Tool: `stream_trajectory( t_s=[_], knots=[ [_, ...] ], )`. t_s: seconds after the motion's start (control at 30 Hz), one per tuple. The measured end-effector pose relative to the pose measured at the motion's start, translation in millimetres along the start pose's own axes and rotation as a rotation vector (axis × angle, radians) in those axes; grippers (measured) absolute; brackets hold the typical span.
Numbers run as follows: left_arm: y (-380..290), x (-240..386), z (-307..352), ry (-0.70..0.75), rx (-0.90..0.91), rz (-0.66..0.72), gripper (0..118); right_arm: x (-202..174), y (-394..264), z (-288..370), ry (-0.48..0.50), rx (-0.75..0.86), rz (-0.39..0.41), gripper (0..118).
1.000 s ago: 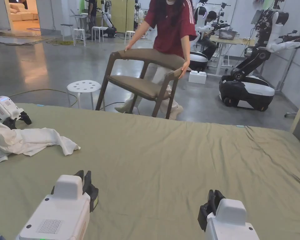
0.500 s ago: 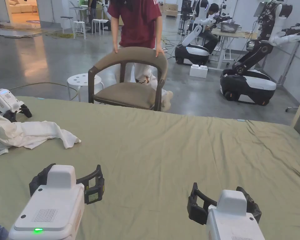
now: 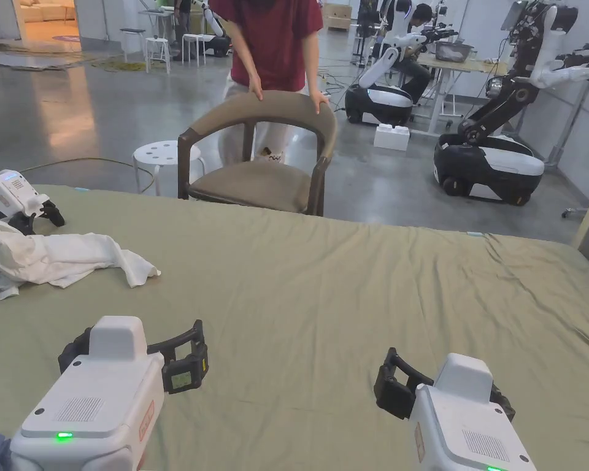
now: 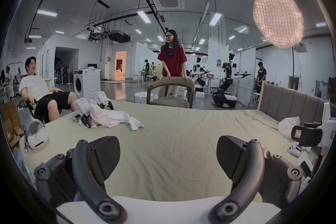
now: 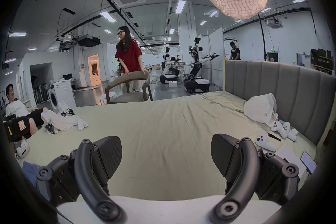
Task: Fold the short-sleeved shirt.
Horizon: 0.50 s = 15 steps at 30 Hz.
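Wrinkled olive-green bedsheet [image 3: 348,294] spreads beneath the left gripper [image 3: 134,362] and right gripper [image 3: 440,392], whose curved black jaws stand wide apart, holding nothing, above bare cloth. Farther left, the crumpled white short-sleeved shirt [image 3: 66,260] lies heaped near the bed's edge. Beyond, a person [image 3: 275,43] grips a brown wooden chair [image 3: 256,153].

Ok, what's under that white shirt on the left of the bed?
The white shirt lies crumpled on the green sheet, draped over a spare white gripper device; a second device sits beside it. Whatever else the cloth covers is hidden.
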<state>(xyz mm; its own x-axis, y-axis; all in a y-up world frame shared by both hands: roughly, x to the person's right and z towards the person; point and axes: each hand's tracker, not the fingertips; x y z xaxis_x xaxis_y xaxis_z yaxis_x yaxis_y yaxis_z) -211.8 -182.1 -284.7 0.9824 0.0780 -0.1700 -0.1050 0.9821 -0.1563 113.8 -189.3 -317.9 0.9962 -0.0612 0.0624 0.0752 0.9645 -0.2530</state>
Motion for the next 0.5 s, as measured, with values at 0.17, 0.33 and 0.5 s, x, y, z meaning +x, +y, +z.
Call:
stream_trajectory(
  t_s=[0.17, 0.33, 0.5],
  knots=[
    [-0.3, 0.6, -0.1, -0.007, 0.046, 0.028, 108, 0.5, 6.6, -1.0, 0.017, -0.035, -0.037, 101],
    [-0.7, 3.7, -1.2, 0.004, 0.070, 0.021, 108, -0.5, 10.5, -4.0, 0.012, -0.075, -0.072, 101],
    [-1.5, 8.5, 0.1, 0.006, 0.075, -0.026, 108, -3.8, 11.9, -6.0, -0.008, -0.117, -0.081, 101]
  ],
)
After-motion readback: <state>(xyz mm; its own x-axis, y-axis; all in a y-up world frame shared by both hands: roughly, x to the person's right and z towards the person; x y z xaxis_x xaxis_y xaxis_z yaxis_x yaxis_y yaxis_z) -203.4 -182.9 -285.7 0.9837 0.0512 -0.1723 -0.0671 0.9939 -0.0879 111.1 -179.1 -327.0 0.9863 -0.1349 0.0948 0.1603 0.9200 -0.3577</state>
